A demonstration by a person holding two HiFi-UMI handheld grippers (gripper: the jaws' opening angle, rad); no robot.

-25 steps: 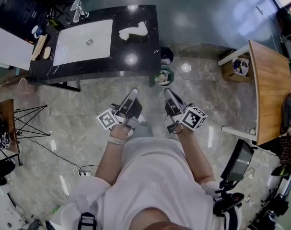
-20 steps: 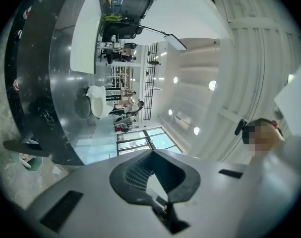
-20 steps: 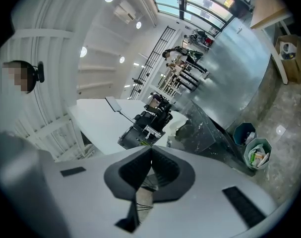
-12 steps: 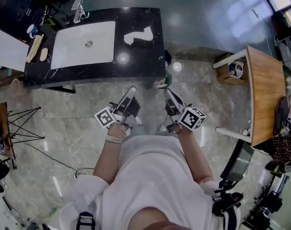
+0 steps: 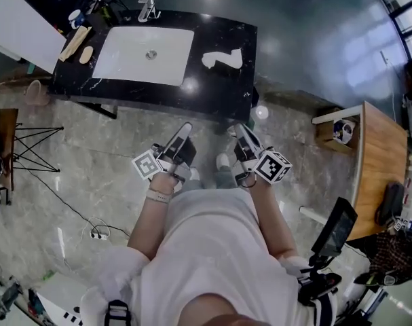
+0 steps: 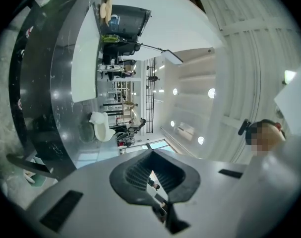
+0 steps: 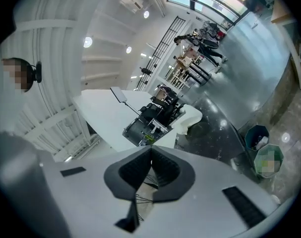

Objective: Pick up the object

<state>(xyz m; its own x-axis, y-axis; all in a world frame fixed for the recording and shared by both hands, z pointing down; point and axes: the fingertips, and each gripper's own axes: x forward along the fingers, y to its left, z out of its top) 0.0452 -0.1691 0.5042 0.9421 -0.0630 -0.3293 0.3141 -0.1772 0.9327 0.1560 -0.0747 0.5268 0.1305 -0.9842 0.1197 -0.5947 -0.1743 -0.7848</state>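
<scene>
Sink basin (image 5: pixel 146 54) set in counter (image 5: pixel 219 95); faucet (image 5: pixel 148 4) mounted behind it. Object (image 5: pixel 222 60) laid on counter, right of basin; board (image 5: pixel 75 43) laid left of basin. Waste bin (image 7: pixel 267 160) stood on floor by counter's right end. Table (image 5: pixel 385 156) placed well apart at right. Left gripper (image 5: pixel 185 129), right gripper (image 5: pixel 239 132) held side by side before counter.

Bright, even indoor light filled the room. Ceiling lamps (image 6: pixel 211 92) left white glare spots on the glossy black counter (image 5: pixel 212 94) and the floor (image 5: pixel 77 161), and bluish window light washed the far floor. Both gripper views bulged fisheye-like, with black corners. The left tongs (image 6: pixel 151 157) and right tongs (image 7: pixel 150 152) looked soft, perhaps too near the lens.
</scene>
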